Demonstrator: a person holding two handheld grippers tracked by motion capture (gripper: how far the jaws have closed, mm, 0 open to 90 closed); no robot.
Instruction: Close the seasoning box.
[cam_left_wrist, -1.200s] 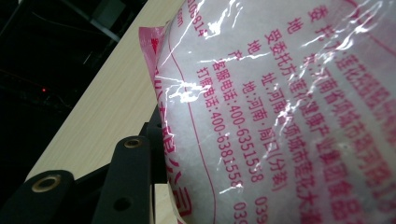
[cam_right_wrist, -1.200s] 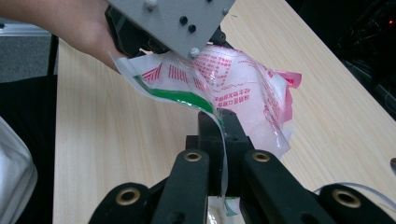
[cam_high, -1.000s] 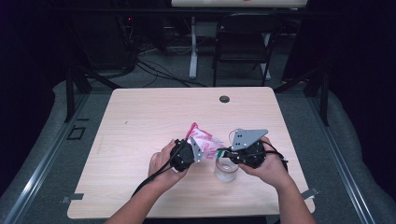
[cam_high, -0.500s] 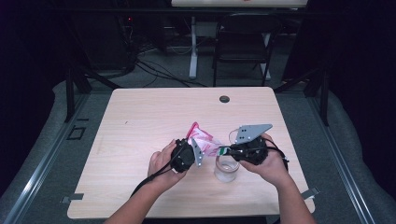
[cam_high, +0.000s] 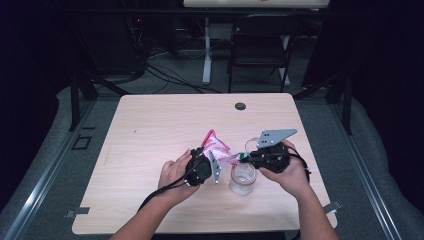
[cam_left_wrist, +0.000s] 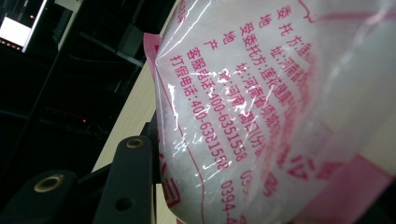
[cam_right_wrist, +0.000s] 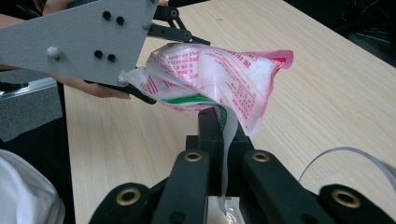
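**Bag held 2-handed over the glass, set up for a pour**

The pink-and-white plastic bag of white granules hung off the table, between the 2 grippers & just above/behind the clear glass, which stood on the wooden table near the front edge.

Left gripper: jaws partly closed around the bag's filled body. In the left gripper view the bag sat against the black jaw, pressed w/ print facing the camera. Judged reason: the wide, soft part needs a broad hold so the weight is carried & the tilt can be steered.

Right gripper: jaws pressed tight together, pinching a thin flap of the bag at its lower corner. Film ran down between the jaws toward the rim of the glass. Judged reason: pinching the corner keeps the mouth or tear line pointed at the glass, prob. to open it or guide the flow.

Whether the bag was already open: couldn't tell. The glass looked empty or near empty, not sure.

The glass sat right under the pinched corner, so contents would drop straight in w/o travelling. Both hands stayed low & close, which suits fine control. Risk, as a guess: the slack film could fold & spill granules beside the rim.
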